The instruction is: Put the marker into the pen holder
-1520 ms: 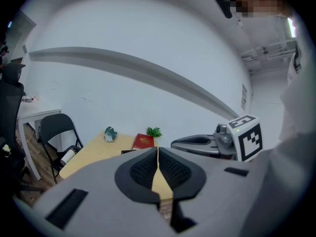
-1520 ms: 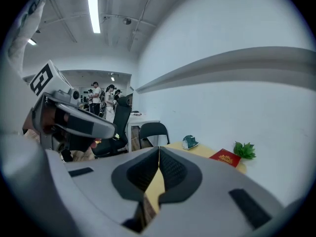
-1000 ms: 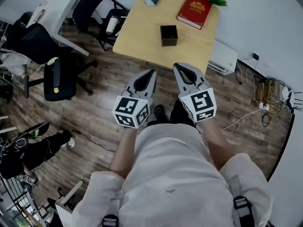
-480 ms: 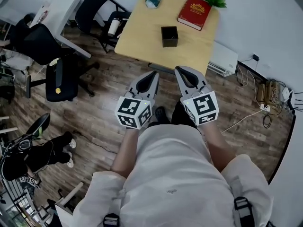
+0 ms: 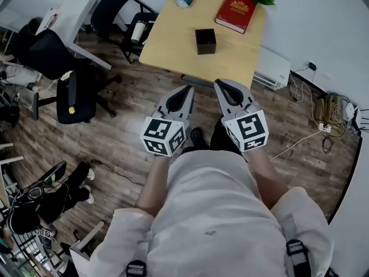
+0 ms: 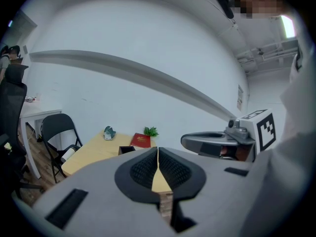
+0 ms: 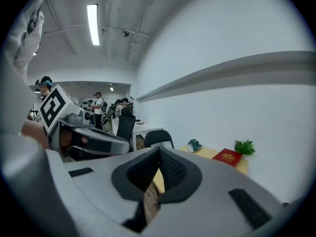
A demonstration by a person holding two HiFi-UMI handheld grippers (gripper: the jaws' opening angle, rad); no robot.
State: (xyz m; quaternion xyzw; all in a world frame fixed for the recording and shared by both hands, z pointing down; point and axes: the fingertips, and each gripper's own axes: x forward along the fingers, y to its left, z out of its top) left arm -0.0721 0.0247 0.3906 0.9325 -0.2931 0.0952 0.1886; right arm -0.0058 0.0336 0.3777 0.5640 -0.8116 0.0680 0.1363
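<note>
Your tongs barely shifted right. Left gripper [image 5: 185, 91], right gripper [image 5: 221, 86] pinched shut, empty — pen holder [image 5: 205, 41] upper middle, far off. Marker unseen — check inside holder.

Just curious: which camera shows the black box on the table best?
Head view: the black box stands clear, seen from above. Left gripper view shows it tiny, far off; right gripper view doesn't show it.

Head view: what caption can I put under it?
Both shut, the left claw and right claw face a table with a pen holder.
</note>
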